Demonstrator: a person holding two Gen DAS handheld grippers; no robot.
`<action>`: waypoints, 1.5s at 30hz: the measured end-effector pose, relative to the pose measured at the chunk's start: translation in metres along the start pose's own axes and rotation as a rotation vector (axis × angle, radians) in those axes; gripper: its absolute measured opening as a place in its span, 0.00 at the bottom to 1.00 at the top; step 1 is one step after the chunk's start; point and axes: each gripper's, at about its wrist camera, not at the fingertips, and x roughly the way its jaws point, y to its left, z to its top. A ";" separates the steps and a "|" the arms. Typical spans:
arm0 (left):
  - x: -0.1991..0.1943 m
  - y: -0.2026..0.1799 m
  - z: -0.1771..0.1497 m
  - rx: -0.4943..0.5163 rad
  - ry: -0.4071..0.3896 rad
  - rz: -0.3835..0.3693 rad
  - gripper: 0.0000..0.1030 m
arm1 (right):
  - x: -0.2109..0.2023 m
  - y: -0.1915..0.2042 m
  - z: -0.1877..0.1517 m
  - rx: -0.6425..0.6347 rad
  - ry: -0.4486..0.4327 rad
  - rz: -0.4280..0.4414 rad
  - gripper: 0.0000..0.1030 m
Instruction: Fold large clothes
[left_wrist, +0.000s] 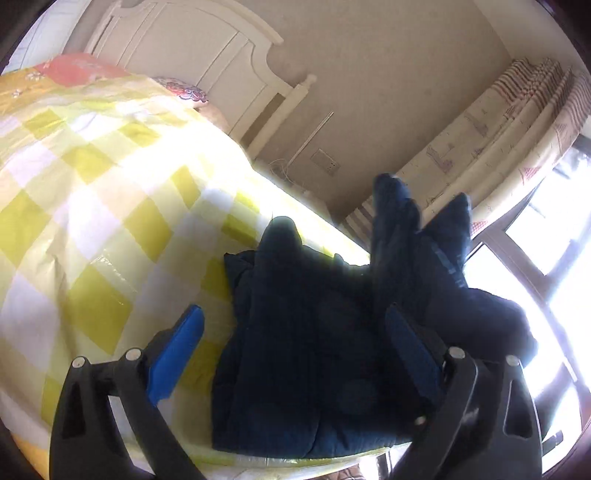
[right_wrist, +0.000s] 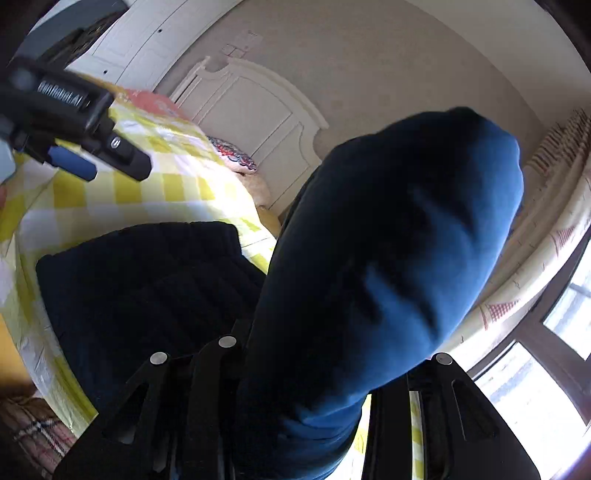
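Right gripper (right_wrist: 314, 369) clamps a raised section of the dark blue padded garment (right_wrist: 388, 240); left gripper (left_wrist: 291, 354) hovers spread, holding nothing.

I hold this section lifted above the rest of the garment (left_wrist: 295, 350), which lies on the yellow checked bedspread (left_wrist: 92, 184) near its window-side edge, presumably to fold it over the body.
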 end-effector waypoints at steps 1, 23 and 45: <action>-0.001 0.011 0.002 -0.026 0.023 -0.027 0.97 | 0.011 0.037 0.006 -0.123 0.038 0.045 0.35; 0.179 -0.052 0.081 0.157 0.463 -0.024 0.88 | -0.002 0.073 -0.027 -0.101 -0.142 0.055 0.44; 0.141 -0.075 0.059 0.342 0.324 0.001 0.20 | -0.032 -0.006 -0.172 0.560 -0.013 0.284 0.40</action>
